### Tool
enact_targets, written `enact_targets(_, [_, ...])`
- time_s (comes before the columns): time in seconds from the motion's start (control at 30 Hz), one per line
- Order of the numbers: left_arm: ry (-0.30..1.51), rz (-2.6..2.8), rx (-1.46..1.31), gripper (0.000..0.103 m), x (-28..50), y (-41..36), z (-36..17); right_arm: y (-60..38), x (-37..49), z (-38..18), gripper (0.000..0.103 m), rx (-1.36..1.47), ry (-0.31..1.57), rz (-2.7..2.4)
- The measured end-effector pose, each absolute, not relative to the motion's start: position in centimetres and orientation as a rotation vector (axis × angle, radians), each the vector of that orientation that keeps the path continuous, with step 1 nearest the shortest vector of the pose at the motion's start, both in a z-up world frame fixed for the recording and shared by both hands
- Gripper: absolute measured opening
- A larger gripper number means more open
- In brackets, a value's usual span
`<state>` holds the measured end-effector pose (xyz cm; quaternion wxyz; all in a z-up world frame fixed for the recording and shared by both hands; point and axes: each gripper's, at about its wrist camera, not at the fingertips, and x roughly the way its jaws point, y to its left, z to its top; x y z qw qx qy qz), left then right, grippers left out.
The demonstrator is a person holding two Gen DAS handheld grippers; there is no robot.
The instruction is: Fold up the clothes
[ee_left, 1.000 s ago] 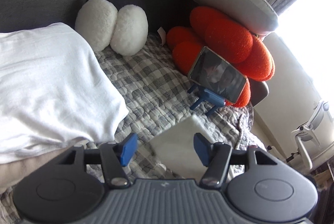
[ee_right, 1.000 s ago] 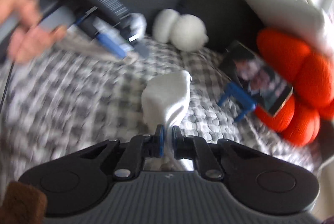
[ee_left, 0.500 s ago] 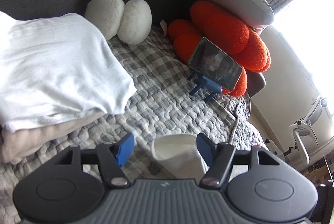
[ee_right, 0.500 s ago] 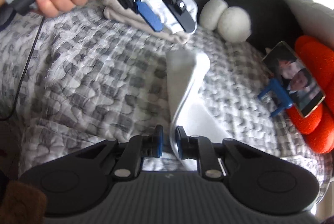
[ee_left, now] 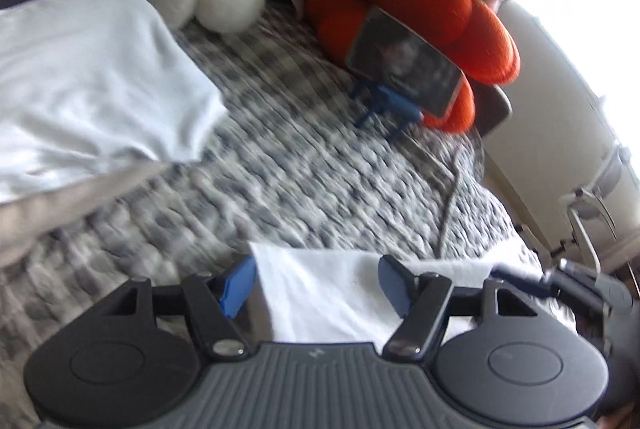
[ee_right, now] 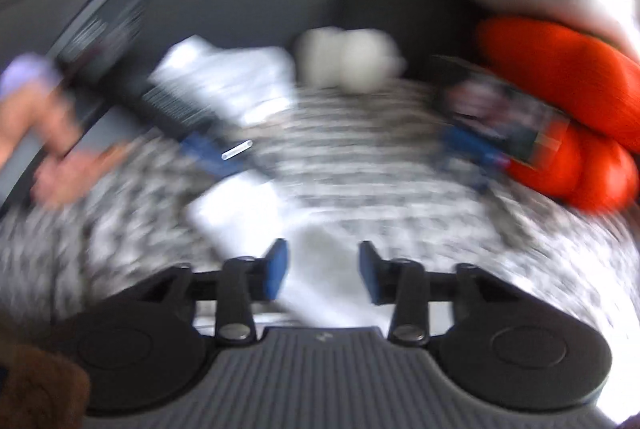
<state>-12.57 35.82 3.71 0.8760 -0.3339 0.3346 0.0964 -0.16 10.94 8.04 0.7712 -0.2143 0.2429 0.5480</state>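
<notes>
Left wrist view: the left claw (ee_left: 316,285) is seen with jaws opening wide, nothing pinched; a small white garment (ee_left: 340,289) lies flat on the checked bedspread (ee_left: 304,181) beneath it. A folded white stack (ee_left: 88,85) is set apart, upper left.

Right wrist view (badly blurred): the right claw (ee_right: 322,271) is opening, the garment below released. Judged: one fold laid; a fresh edge must next be pinched.

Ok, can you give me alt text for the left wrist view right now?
The left gripper, jaws opening, hovers over a small white cloth lying on a grey checked quilt; the cloth sits between the pads but isn't pinched. A folded white garment rests at left, orange cushions and a propped phone behind.
</notes>
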Motion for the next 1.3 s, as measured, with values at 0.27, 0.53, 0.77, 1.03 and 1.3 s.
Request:
enact_targets(0.27, [0.745,0.229,-0.570,0.050,-11.0,34.0,3.3,1.1,11.0,10.2,0.050,0.040,0.861,0.832])
enact_targets(0.53, [0.754,0.274,-0.509,0.007,-11.1,34.4,3.0,-3.6,11.6,16.9,0.051,0.097,0.985,0.794])
enact_targets(0.77, [0.686,0.289,-0.519,0.005,-11.9,34.6,4.1,-1.1,12.5,18.6,0.051,-0.201,0.948,0.791])
enact_targets(1.03, [0.706,0.291,-0.462,0.005,-11.4,34.1,3.5,1.8,18.7,9.4,0.041,-0.430,0.962,0.682])
enact_targets(1.3, [0.688,0.285,-0.460,0.004,-11.1,34.5,3.2,2.8,19.5,4.9,0.042,-0.614,0.876,0.745])
